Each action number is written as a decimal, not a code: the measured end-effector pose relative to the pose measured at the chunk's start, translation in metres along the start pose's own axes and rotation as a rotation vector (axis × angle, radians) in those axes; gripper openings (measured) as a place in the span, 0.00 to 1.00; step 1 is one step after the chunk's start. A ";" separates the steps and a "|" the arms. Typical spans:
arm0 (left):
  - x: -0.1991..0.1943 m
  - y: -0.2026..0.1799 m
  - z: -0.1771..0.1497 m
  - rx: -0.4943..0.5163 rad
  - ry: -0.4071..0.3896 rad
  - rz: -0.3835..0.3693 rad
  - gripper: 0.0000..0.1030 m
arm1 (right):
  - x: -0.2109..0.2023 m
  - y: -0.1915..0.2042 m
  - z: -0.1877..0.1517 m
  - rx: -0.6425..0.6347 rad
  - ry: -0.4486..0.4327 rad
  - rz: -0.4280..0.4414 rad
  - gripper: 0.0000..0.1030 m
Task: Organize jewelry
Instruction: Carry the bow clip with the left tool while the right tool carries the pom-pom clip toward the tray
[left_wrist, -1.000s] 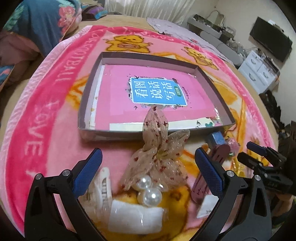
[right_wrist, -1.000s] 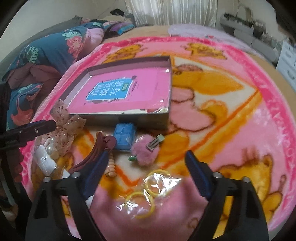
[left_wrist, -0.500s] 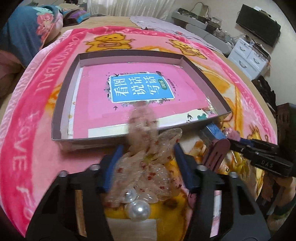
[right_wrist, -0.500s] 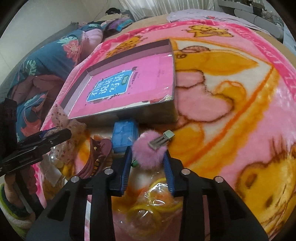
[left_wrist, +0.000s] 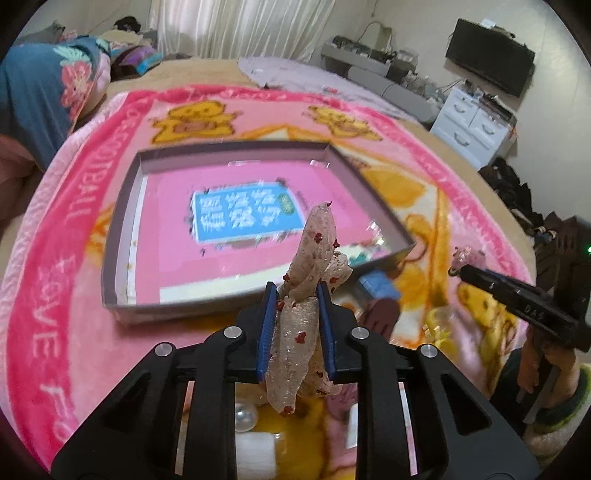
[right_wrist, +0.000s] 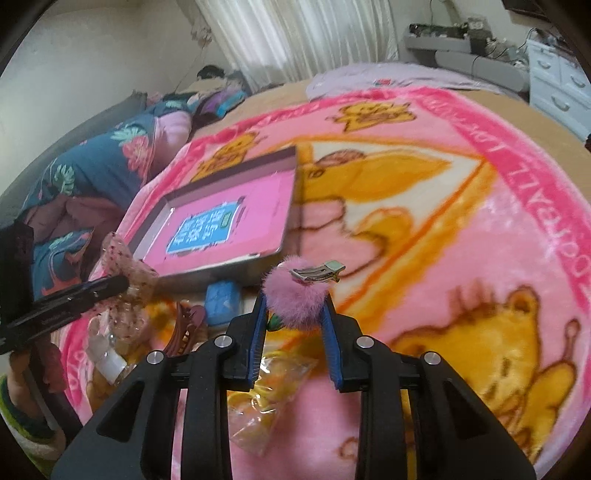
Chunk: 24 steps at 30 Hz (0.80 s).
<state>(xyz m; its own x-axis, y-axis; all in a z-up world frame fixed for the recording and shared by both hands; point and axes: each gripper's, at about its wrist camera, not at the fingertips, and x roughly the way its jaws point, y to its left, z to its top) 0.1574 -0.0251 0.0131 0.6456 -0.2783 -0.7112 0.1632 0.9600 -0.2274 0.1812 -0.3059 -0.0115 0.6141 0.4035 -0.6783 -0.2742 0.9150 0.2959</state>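
Translucent beige bow (left_wrist: 314, 258) speckled red; fluffy pink pom-pom clip (right_wrist: 295, 295); blue case (right_wrist: 221, 302); pink blanket (right_wrist: 461, 240) with orange bears; pink-bottomed grey box (left_wrist: 122, 229).

The blanket (right_wrist: 461, 229) is plush, fuzzy cloth; the bow (left_wrist: 314, 258) is sheer, glittery fabric with glossy pearls (left_wrist: 245, 419); the pompom clip (right_wrist: 295, 291) is soft pink fur on shiny metal; the tray (left_wrist: 122, 221) holds glossy pink paper
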 end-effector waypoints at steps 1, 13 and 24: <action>-0.002 -0.001 0.003 -0.001 -0.008 0.000 0.14 | -0.003 0.000 0.001 -0.002 -0.011 -0.005 0.26; -0.009 0.036 0.041 -0.101 -0.070 0.054 0.14 | -0.008 0.034 0.031 -0.102 -0.086 0.027 0.26; -0.002 0.088 0.054 -0.190 -0.111 0.121 0.14 | 0.034 0.076 0.059 -0.205 -0.062 0.057 0.26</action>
<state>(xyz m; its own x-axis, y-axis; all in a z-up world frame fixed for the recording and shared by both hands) 0.2111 0.0611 0.0305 0.7319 -0.1467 -0.6655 -0.0564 0.9601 -0.2738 0.2252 -0.2222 0.0273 0.6359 0.4601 -0.6197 -0.4509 0.8731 0.1855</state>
